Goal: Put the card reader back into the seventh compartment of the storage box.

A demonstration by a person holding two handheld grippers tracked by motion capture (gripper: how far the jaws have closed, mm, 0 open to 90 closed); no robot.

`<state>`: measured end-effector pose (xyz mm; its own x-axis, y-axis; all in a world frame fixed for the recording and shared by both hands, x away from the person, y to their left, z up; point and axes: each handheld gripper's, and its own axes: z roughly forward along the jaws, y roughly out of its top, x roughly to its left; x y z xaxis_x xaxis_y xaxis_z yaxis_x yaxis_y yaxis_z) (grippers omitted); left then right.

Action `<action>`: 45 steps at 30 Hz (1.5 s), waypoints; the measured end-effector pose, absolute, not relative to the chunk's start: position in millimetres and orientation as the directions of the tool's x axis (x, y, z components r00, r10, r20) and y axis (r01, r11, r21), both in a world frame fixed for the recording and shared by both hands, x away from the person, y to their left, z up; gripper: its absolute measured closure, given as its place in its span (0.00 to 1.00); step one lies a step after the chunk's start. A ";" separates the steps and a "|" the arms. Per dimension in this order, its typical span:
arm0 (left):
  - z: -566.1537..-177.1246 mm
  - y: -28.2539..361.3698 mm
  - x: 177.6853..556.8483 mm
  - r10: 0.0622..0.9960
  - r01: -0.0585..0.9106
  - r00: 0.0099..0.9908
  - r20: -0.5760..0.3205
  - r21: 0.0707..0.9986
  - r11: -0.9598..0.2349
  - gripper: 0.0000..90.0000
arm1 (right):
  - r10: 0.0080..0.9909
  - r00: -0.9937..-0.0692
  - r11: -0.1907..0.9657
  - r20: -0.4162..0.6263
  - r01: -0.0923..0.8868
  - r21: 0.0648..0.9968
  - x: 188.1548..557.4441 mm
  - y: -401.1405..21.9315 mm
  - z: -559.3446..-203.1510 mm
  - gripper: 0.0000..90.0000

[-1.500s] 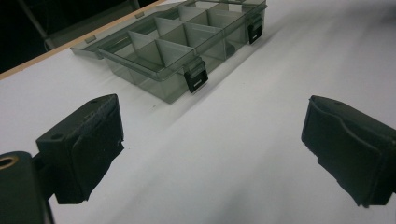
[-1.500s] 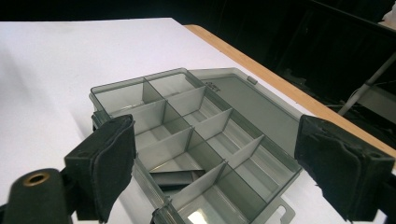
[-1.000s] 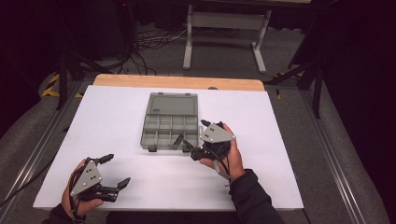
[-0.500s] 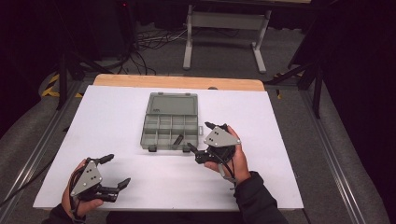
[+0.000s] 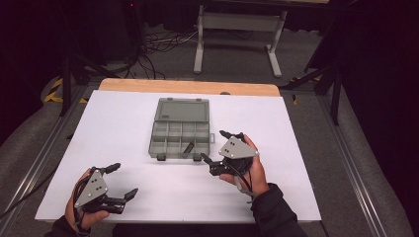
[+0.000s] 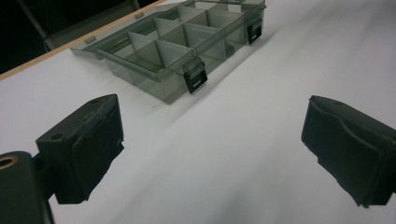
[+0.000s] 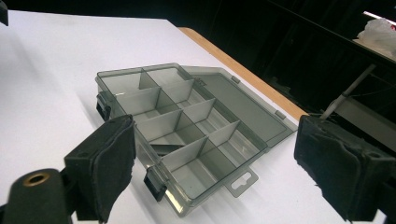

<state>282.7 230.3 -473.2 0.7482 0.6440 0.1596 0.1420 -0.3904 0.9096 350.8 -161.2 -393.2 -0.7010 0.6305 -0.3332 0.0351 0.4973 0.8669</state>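
A translucent grey compartment box (image 5: 180, 133) lies open and flat mid-table (image 5: 123, 123), lid folded back toward the far edge. Two black latches (image 6: 194, 77) line its near wall; a dark, slanted piece (image 5: 188, 148) sits in one front compartment.

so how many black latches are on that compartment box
2, both on the front edge of the compartment box: the left latch at its left corner, the right latch at its right corner.

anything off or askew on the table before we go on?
Nothing stands out. The organizer box lies flat and square on the white table, lid folded open behind it. One small dark piece leans in a front compartment. The left hand-held gripper and right hand-held gripper are both open, holding nothing.
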 end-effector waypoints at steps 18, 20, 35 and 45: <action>-473.4 230.1 282.7 0.644 0.143 0.748 0.162 0.908 -0.394 0.07 | 0.606 -0.708 0.531 -0.362 0.022 0.847 340.3 -167.0 -395.6 0.15; -473.5 230.2 282.9 0.644 0.143 0.748 0.162 0.907 -0.395 0.07 | 0.608 -0.705 0.531 -0.364 0.022 0.847 339.5 -168.3 -396.1 0.15; -473.7 229.8 282.7 0.642 0.144 0.749 0.164 0.905 -0.400 0.07 | 0.599 -0.715 0.537 -0.360 0.026 0.843 329.8 -175.8 -400.2 0.15; -474.1 228.9 282.6 0.642 0.144 0.749 0.166 0.904 -0.402 0.07 | 0.589 -0.715 0.560 -0.377 0.025 0.828 320.9 -181.1 -406.4 0.15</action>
